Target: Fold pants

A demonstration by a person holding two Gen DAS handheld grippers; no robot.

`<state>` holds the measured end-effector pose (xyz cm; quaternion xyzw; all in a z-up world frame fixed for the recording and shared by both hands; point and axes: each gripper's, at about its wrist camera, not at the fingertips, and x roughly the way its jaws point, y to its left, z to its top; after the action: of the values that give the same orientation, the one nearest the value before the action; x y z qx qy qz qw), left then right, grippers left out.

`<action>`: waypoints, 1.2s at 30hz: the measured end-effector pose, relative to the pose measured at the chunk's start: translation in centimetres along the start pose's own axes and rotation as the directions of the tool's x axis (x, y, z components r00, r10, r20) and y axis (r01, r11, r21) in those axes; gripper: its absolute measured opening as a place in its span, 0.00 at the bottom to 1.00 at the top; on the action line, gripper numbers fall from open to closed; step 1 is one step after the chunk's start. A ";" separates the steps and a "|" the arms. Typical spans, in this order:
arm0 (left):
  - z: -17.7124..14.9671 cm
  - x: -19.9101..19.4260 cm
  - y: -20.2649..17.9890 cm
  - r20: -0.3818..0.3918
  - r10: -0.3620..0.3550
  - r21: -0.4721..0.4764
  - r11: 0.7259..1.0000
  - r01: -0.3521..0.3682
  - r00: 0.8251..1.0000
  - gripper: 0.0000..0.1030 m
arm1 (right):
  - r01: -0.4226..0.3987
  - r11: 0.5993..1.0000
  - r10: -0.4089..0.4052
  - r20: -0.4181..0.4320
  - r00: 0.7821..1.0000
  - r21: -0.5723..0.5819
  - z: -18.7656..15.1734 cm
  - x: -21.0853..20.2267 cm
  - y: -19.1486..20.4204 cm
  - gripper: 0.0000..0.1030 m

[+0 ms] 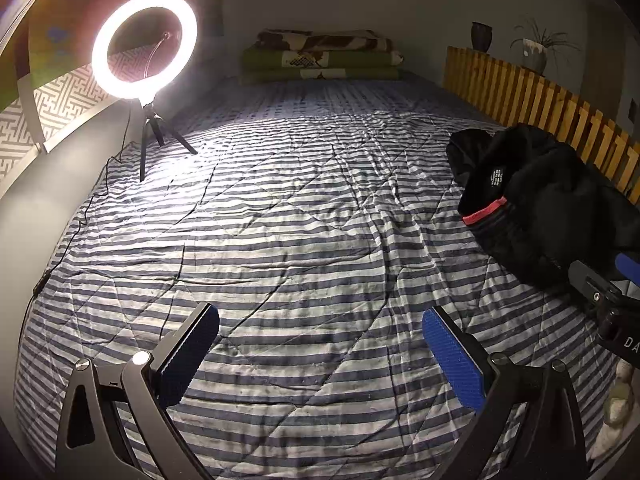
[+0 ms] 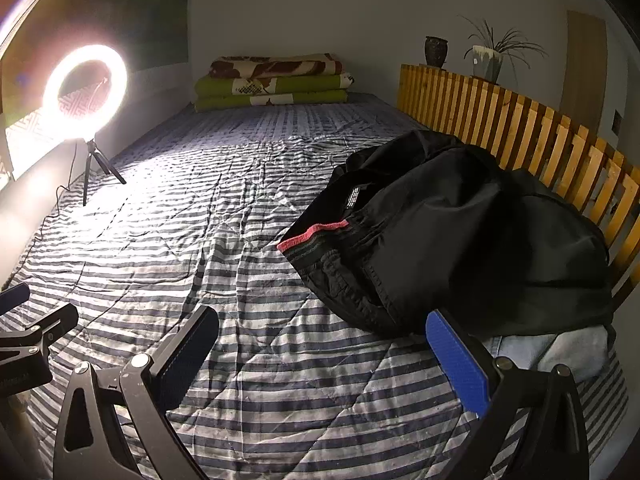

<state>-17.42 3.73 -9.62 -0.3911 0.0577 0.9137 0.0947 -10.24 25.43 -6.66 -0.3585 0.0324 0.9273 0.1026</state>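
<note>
The pants [image 2: 448,232] lie crumpled at the right of the bed [image 2: 240,280], against the slats [image 2: 520,128], unfolded. Both the left gripper [image 1: 320,344] and right gripper [image 2: 322,344] gape wide and empty above the quilt, likely poised to reach.

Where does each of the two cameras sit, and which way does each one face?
Left wrist: on the left gripper, open, facing along the striped quilt toward the ring light; the right gripper's side shows at the right edge.
Right wrist: on the right gripper, open, facing the crumpled black pants by the wooden slat rail.
Shared: quilt, light, pants, folded blankets.
</note>
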 end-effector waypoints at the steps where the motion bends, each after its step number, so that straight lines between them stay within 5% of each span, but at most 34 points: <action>1: -0.1 0.2 0.0 0.000 -0.001 0.001 1.000 0.001 1.000 1.00 | -0.002 1.000 0.002 -0.003 1.000 0.001 0.0 0.1 0.0 1.00; 17: 0.5 0.9 0.1 0.002 -0.018 -0.015 1.000 0.018 1.000 1.00 | -0.012 1.000 0.012 -0.013 1.000 -0.010 0.6 1.5 -1.4 0.98; 27: 0.6 0.7 0.9 -0.008 -0.039 -0.023 0.999 0.039 0.999 1.00 | -0.095 0.987 0.112 -0.133 0.985 0.130 3.3 5.2 -6.8 0.71; 36: 0.9 2.2 1.5 -0.042 -0.053 -0.066 0.997 0.050 0.998 1.00 | -0.125 0.990 0.108 -0.196 0.975 -0.072 4.5 8.8 -2.1 0.69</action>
<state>-19.88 2.73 -10.59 -0.4152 0.0201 0.9035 0.1042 -19.11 29.55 -9.25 -0.4478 0.0239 0.8933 0.0292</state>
